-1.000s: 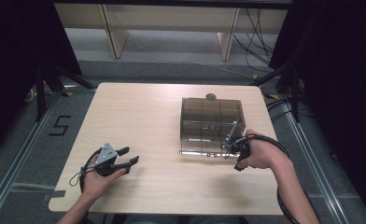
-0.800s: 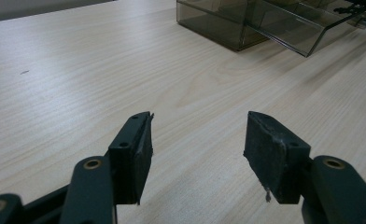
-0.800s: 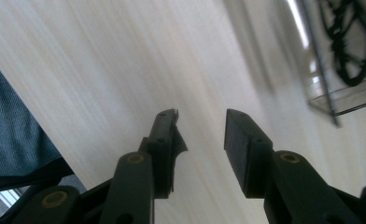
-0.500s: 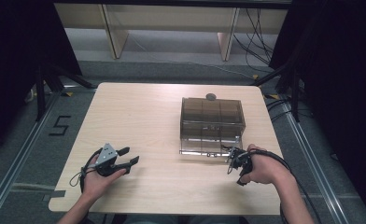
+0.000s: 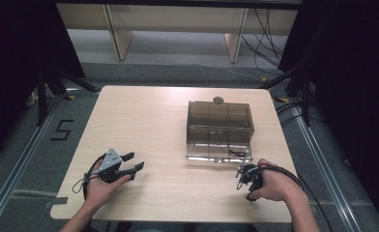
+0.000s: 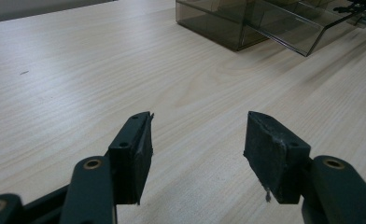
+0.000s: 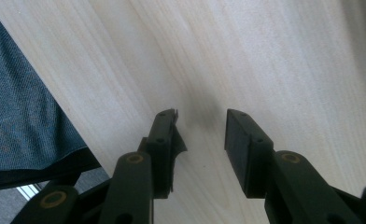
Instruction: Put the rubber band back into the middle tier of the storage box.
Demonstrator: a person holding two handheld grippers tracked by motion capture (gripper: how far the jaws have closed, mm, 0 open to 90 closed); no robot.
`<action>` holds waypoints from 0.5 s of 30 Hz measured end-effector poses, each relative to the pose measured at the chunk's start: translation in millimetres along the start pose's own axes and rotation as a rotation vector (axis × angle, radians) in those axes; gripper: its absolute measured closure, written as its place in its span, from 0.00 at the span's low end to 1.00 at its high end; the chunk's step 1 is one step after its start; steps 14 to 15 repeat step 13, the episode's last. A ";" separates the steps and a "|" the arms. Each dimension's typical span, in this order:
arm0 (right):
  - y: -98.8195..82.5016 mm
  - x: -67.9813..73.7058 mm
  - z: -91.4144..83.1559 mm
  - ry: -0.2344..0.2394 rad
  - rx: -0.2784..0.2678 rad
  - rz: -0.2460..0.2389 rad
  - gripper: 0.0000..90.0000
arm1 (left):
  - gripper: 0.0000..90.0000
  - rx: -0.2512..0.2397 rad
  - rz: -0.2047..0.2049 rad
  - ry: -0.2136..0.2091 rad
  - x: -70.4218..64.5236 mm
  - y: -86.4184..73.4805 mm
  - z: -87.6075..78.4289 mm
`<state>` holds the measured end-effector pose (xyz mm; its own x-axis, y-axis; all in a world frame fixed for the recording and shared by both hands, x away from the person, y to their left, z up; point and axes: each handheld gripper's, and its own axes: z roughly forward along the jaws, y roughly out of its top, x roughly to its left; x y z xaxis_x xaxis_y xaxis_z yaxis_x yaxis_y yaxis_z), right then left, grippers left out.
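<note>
A smoky see-through box stands on the right half of the wooden table, its front flap folded down onto the tabletop. My left gripper rests low at the near left, jaws wide apart with nothing between them, facing the box. My right gripper is in the person's hand just in front of the flap. Its jaws are open and empty, aimed down at bare wood close to a table edge.
A small round grey object lies just behind the box. Blue-grey carpet shows past the table edge in the right gripper view. Cables run over the floor at the far right, and metal rails flank the table.
The right hand has drawn its gripper back from the box's front toward the near table edge and tipped it downward. The left gripper has stayed put.
</note>
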<state>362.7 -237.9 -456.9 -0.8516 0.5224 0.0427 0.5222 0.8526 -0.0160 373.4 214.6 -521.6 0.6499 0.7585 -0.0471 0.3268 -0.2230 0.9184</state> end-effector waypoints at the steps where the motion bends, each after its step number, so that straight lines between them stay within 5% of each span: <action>1: -0.2 -0.9 0.9 -0.008 0.010 -0.026 0.71 | 0.46 0.001 0.000 0.001 0.1 0.0 -0.1; 7: -0.8 2.6 5.4 -0.008 0.011 -0.033 0.71 | 0.46 0.001 0.001 0.002 0.8 0.1 -0.3; 9: -1.1 6.1 6.3 -0.003 0.001 -0.002 0.71 | 0.46 0.001 0.001 0.002 0.7 0.2 -0.3; 15: -2.0 4.8 7.8 0.001 0.010 -0.045 0.71 | 0.46 -0.001 -0.001 0.003 0.7 0.3 -0.1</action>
